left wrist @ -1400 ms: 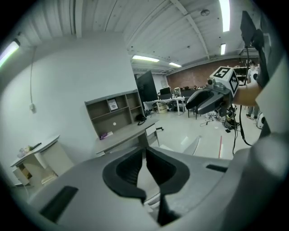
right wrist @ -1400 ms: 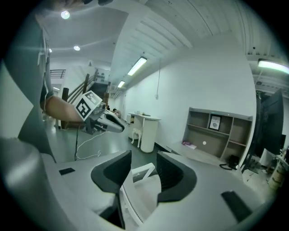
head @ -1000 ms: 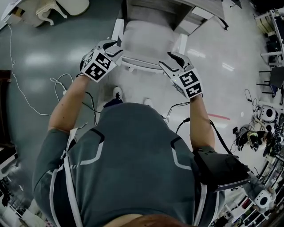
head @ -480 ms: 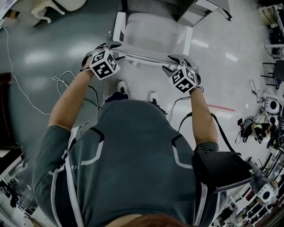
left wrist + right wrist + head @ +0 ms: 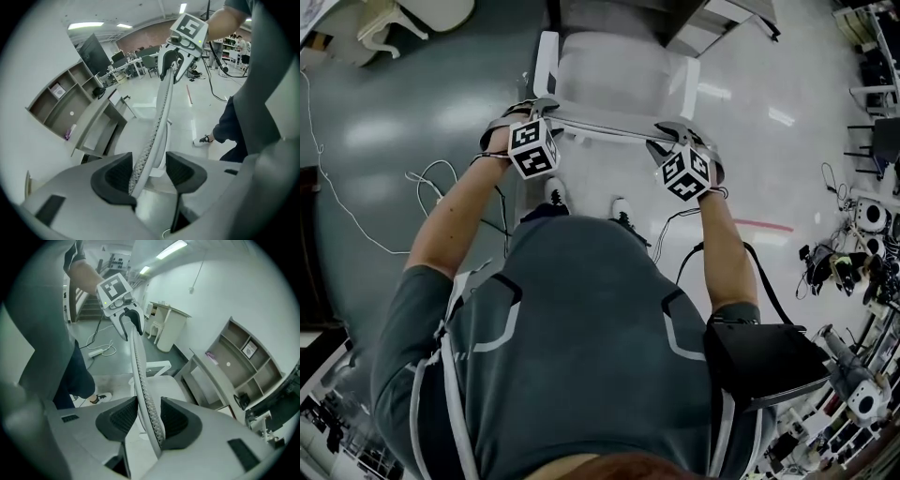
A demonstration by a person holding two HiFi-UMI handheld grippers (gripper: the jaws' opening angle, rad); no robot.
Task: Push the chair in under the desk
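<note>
Left gripper (image 5: 149, 173): jaws spread wide, they have just been opening, and they straddle the top edge of the chair (image 5: 614, 75). The backrest (image 5: 600, 122) leans on one pad with a clear gap to the other, so no pinch there. Right gripper (image 5: 149, 416): jaws have just been closing and sit much narrower. Both pads look snug on the same top edge near its other end, so it is pinching the chair. Pads are black ribbed rubber, gripper bodies smooth grey plastic, and each carries a marker cube. The backrest top edge is the long axis: in the head view it runs left to right between the two grippers, right in front of the person. It is a thin, slightly curved panel of pale grey mesh in a white frame. The seat extends away from the person and the chair faces the desk (image 5: 101, 119). White armrests (image 5: 546, 61) flank a pale seat with rounded corners. The chair stands just in front of the desk, seat front close to the desk's near edge; how far under it goes I cannot tell. The desk is flat grey board with an open shelf unit (image 5: 61, 103) beside it. The floor (image 5: 384, 141) is glossy, with cables (image 5: 431, 173) lying on it to the left.
</note>
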